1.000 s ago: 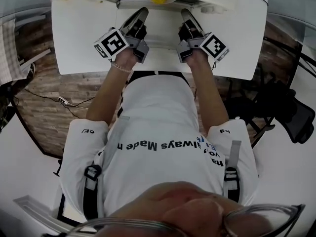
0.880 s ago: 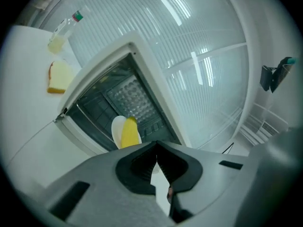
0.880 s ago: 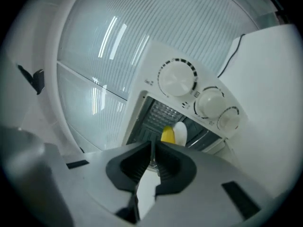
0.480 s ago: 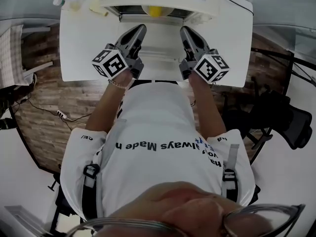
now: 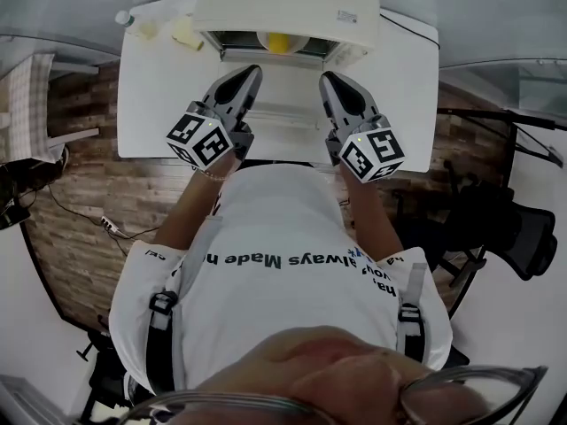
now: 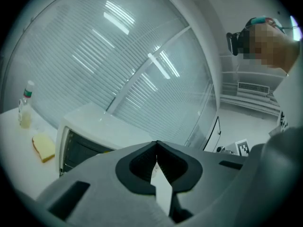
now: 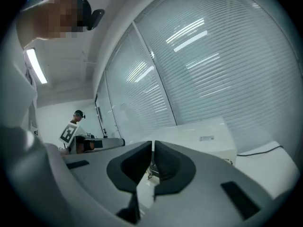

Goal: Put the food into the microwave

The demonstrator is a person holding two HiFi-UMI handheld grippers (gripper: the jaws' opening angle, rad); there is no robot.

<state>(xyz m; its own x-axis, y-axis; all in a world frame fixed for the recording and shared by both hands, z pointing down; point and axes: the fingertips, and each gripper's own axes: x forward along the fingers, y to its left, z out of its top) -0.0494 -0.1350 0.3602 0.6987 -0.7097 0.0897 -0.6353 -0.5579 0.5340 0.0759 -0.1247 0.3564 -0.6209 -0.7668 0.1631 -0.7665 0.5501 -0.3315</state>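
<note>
The white microwave [image 5: 288,7] stands at the far edge of the white table [image 5: 159,104], its front open toward me. Inside it, a yellow piece of food [image 5: 282,42] rests in a white bowl. My left gripper [image 5: 251,72] hovers above the table in front of the opening, jaws shut and empty. My right gripper [image 5: 325,79] is beside it at the same height, also shut on nothing. In the left gripper view the microwave [image 6: 94,126] lies beyond the gripper [image 6: 156,143]. The right gripper view has the microwave [image 7: 199,136] behind the gripper [image 7: 153,143].
A small bottle [image 5: 124,18] and a yellowish bread slice [image 5: 186,34] lie on the table left of the microwave; both show in the left gripper view, bottle [image 6: 26,105] and slice [image 6: 43,146]. A cable [image 7: 270,148] runs behind the microwave's right side. A black chair [image 5: 505,228] stands right.
Both grippers have drawn back from the microwave opening toward my body and risen, still shut. The table and microwave look smaller and farther away.
</note>
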